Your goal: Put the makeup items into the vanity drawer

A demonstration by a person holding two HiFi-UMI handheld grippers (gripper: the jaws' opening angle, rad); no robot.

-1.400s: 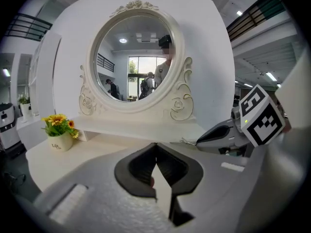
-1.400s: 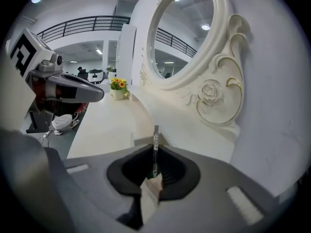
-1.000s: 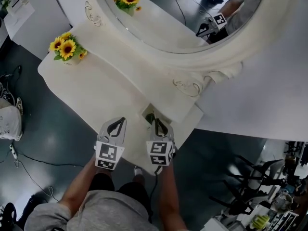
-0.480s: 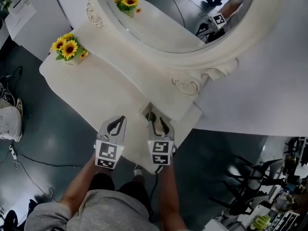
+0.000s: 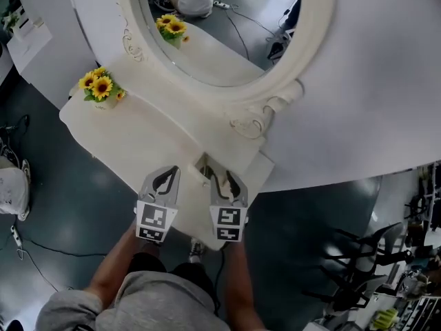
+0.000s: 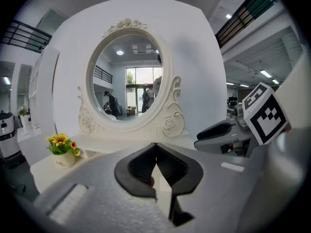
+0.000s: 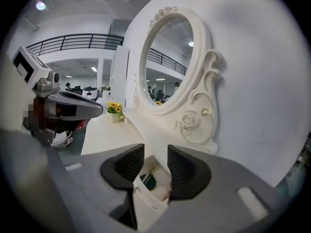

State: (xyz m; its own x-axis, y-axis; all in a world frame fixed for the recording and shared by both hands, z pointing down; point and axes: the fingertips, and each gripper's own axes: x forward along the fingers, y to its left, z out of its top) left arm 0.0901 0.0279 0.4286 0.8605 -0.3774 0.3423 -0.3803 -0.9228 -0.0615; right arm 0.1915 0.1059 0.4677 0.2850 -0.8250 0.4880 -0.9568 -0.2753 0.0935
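Black ribbed fingers [image 7: 131,161] of the right gripper [image 7: 155,154] stand wide apart, having just been opening, and grip nothing. Seen through the gap, below them, lies the open drawer [image 7: 148,205] of the vanity, its pale front wall nearest the gripper.

Inside the drawer rest a green round item [image 7: 148,181] and a slim stick [image 7: 152,170]. The stick's long axis runs diagonally, its near end at the green item and its far end pointing towards the drawer's rear and the right finger. A pale item beside them cannot be identified.

The left gripper [image 6: 156,148] has its fingers closed tip to tip and holds nothing. It hangs just beside the right gripper, on the drawer's left, level with it.

In the head view the drawer projects from the front edge of the counter [image 5: 138,136] at its right end, long axis towards the person. A carved scroll [image 5: 251,126] of the oval mirror [image 5: 213,26] sits close behind the drawer's rear. A pot of sunflowers [image 5: 101,88] stands well apart at the counter's far left corner. A bare stretch of counter lies between. Dark floor [image 5: 62,192] borders the counter's front edge.
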